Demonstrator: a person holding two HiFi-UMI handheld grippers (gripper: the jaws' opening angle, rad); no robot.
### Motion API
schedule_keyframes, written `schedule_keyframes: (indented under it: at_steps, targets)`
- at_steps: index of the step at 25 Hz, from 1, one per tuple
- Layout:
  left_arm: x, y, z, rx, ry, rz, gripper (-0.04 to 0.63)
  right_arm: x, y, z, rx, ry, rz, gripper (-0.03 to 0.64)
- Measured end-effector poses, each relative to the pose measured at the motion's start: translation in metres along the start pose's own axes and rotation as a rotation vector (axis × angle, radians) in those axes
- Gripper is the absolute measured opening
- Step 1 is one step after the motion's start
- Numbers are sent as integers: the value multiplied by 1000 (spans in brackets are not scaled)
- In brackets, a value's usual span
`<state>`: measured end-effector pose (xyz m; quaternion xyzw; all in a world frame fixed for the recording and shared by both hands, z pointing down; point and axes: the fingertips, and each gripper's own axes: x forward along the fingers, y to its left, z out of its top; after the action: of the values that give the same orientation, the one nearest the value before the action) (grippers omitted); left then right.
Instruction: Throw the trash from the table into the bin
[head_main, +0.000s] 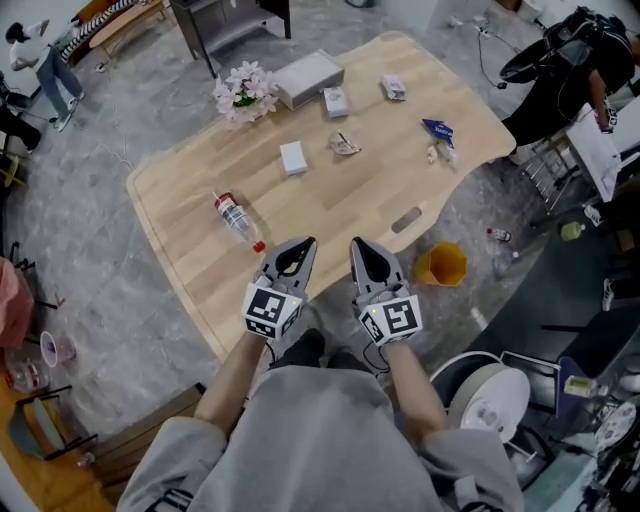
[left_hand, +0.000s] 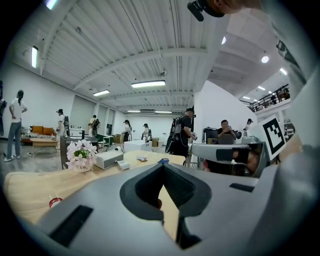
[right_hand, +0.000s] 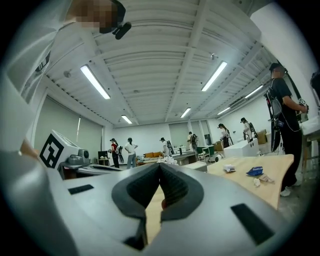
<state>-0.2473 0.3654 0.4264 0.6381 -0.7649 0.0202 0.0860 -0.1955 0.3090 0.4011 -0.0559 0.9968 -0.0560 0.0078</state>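
An open lab hall (white, lofty): strip lights (right_hand: 95, 82), wooden table (head_main: 340, 195), backpack-wearing people (left_hand: 181, 135).

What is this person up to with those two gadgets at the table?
A person holds a two-jaw gripper in each hand at the near edge of a wooden table. The left gripper and the right gripper are both shut and empty. Litter lies on the table: a plastic bottle closest to them, a crumpled wrapper and a blue packet farther off. An orange bin stands on the floor beside the table. Nothing has been picked up yet.
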Motion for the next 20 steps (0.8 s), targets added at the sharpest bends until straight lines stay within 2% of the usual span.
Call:
schedule_keyframes:
  at_steps: [9, 20]
  targets:
    - [22, 39, -6, -60, 5, -3, 6, 49, -8, -6, -17, 43, -5, 5]
    - [59, 78, -13, -113, 19, 65, 6, 107, -29, -12, -21, 69, 85, 5]
